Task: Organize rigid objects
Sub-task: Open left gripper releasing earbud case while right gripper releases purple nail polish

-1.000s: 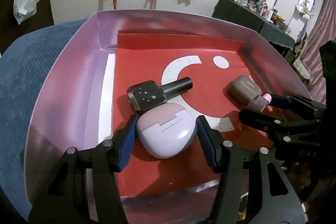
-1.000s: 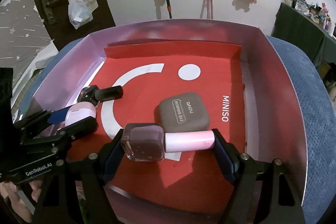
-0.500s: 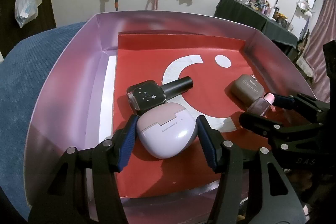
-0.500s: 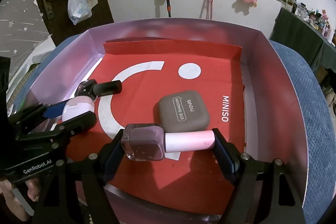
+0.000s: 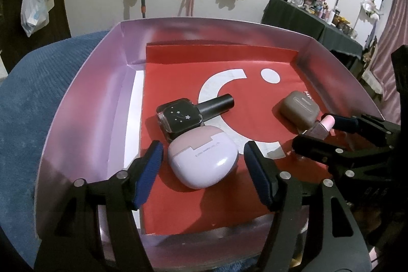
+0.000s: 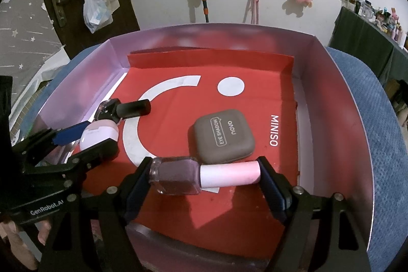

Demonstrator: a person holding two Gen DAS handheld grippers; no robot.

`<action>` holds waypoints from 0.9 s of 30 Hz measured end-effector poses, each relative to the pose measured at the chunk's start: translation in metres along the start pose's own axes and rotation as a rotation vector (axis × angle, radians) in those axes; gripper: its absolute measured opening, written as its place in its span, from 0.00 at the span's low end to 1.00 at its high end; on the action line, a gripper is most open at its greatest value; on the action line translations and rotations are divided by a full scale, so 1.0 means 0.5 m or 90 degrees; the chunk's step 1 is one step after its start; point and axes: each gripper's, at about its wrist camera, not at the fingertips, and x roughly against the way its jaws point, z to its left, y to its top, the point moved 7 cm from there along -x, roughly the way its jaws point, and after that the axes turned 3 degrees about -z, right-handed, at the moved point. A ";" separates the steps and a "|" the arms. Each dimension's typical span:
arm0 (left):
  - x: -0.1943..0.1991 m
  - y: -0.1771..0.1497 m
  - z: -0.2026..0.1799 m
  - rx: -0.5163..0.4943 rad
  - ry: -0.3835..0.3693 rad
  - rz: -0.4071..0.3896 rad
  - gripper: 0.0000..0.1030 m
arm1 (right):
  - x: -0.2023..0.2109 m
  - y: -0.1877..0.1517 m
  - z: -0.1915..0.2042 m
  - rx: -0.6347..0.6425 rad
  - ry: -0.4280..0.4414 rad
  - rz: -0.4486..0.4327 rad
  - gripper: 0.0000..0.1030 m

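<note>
A lilac box (image 5: 84, 98) lined with red paper holds all the items. My left gripper (image 5: 204, 152) straddles a lilac pebble-shaped case (image 5: 201, 159); its jaws are opening, with a gap on each side, and the case lies on the liner. A black starred nail polish bottle (image 5: 183, 119) touches the case's far side. My right gripper (image 6: 205, 170) is shut endwise on a purple nail polish bottle with a pink cap (image 6: 178, 175), low over the liner. A brown eye shadow compact (image 6: 221, 139) lies just beyond it. The left gripper (image 6: 91, 138) shows at the left of the right wrist view.
The box sits on a blue ribbed cushion (image 5: 28, 98), and its walls (image 6: 331, 119) rise around both grippers. Behind is a white wall with plush toys. A dark table (image 5: 318, 24) with several bottles stands far right. A person's fingers (image 6: 15, 241) show at the lower left.
The left jaws have spread away from the lilac case, which stays where it lay. The right gripper still clasps the purple bottle, and neither hand has shifted.
</note>
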 end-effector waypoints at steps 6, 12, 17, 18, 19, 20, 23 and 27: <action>0.014 -0.003 0.000 0.013 -0.014 -0.001 0.69 | 0.019 0.000 0.003 -0.007 0.019 -0.009 0.83; 0.033 -0.006 -0.008 0.004 -0.014 -0.014 0.75 | 0.060 0.001 0.021 0.002 0.046 -0.041 0.88; 0.056 -0.008 -0.018 -0.011 -0.005 -0.032 0.80 | 0.110 0.004 0.042 0.024 0.063 -0.094 0.93; 0.061 -0.009 -0.019 -0.014 -0.004 -0.035 0.82 | 0.119 0.005 0.044 0.026 0.068 -0.104 0.95; 0.066 -0.010 -0.021 -0.016 -0.004 -0.039 0.83 | 0.133 0.005 0.048 0.026 0.073 -0.118 0.98; 0.069 -0.011 -0.021 -0.017 -0.004 -0.042 0.84 | 0.142 0.006 0.050 0.026 0.078 -0.127 0.99; 0.082 -0.015 -0.023 -0.017 -0.002 -0.049 0.87 | 0.166 0.005 0.052 0.022 0.096 -0.151 1.00; 0.102 -0.017 -0.019 -0.016 0.014 -0.070 1.00 | 0.190 0.002 0.053 0.017 0.110 -0.172 1.00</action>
